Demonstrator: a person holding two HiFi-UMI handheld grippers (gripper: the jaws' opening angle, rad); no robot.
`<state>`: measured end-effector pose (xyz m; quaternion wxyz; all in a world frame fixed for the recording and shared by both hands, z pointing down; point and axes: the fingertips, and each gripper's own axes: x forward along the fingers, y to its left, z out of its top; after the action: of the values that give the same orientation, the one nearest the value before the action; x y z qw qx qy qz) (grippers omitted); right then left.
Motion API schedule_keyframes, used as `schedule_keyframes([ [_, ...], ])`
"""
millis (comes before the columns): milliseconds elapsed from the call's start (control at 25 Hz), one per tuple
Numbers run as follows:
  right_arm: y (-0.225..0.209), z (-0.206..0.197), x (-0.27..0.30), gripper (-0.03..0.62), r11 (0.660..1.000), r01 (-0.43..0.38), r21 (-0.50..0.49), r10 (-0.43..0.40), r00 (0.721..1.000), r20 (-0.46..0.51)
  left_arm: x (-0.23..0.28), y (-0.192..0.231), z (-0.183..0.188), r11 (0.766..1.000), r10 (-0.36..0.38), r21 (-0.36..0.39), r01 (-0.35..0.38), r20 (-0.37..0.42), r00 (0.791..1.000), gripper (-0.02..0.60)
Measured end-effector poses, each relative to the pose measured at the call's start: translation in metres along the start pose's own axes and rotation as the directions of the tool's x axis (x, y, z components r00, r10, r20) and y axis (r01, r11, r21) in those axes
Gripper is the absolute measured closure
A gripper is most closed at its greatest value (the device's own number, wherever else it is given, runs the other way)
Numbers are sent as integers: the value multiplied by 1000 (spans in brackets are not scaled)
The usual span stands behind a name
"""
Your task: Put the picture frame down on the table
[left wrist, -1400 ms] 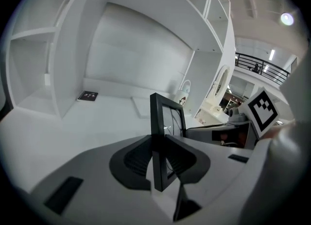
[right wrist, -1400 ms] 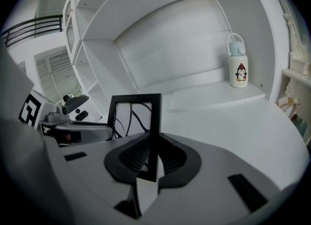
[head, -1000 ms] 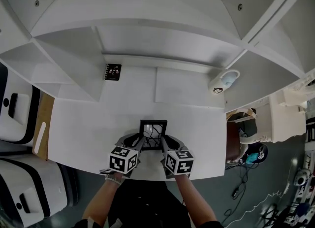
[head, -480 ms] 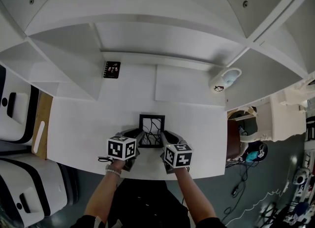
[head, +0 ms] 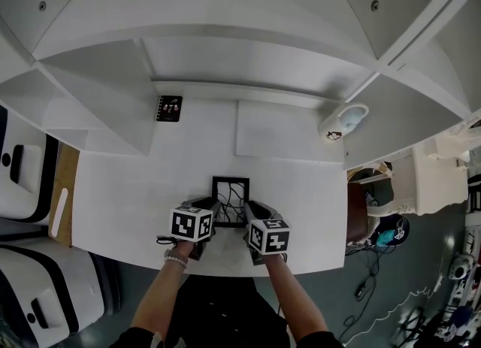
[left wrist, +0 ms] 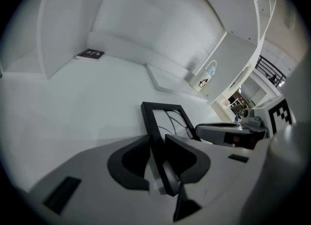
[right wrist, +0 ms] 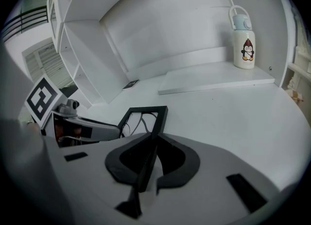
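- Both grippers have sunk a little with the picture frame (head: pixel 231 200) since a second ago, and it now lies lower over the near middle of the table (head: pixel 128 196).
- My left gripper (left wrist: pixel 156 157) pinches the frame's left rail between its dark pads; the rail runs straight through the gap.
- My right gripper (right wrist: pixel 149 157) has just been closing further, with the frame's right rail between its jaws, and it now pinches that rail.
- In the head view the left gripper (head: pixel 213 207) and the right gripper (head: pixel 249 208) flank the frame, one on each side rail near the edge closest to me.
- Held this way, the frame (left wrist: pixel 163 117) tilts away from me, its far edge lowest and very near the tabletop; I cannot tell whether that edge touches yet.
- It looks light and stiff, but I judge the glazed middle fragile and the thin rails slippery, so the side rails are the right hold, never the pane.
- The frame (right wrist: pixel 146 114) is small and upright-oblong, with a narrow black border around a pale picture of dark curving lines.
- Farther out, a small black card (head: pixel 170 108) lies under the white shelves, and a penguin-printed bottle (right wrist: pixel 243 42) stands to the right.
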<state>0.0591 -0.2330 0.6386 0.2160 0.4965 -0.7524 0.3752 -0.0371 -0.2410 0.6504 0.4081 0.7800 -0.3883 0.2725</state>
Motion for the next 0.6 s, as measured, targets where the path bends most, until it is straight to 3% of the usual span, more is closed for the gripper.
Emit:
schedule_keyframes([
  [280, -1, -1, 1, 554, 1000, 0, 2, 0, 1000, 12, 2, -1, 4, 988, 69, 136, -68, -2, 998, 490],
  [360, -1, 0, 1, 553, 1000, 5, -8, -5, 1000, 17, 2, 0, 5, 979, 95, 181, -93, -4, 995, 462],
  [440, -2, 1, 2, 553, 1000, 16, -24, -16, 1000, 25, 3, 0, 5, 977, 100, 189, -96, -9, 995, 415],
  [600, -4, 9, 0, 553, 1000, 26, -10, -25, 997, 78, -2, 0, 7, 976, 101, 193, -102, 11, 995, 408],
])
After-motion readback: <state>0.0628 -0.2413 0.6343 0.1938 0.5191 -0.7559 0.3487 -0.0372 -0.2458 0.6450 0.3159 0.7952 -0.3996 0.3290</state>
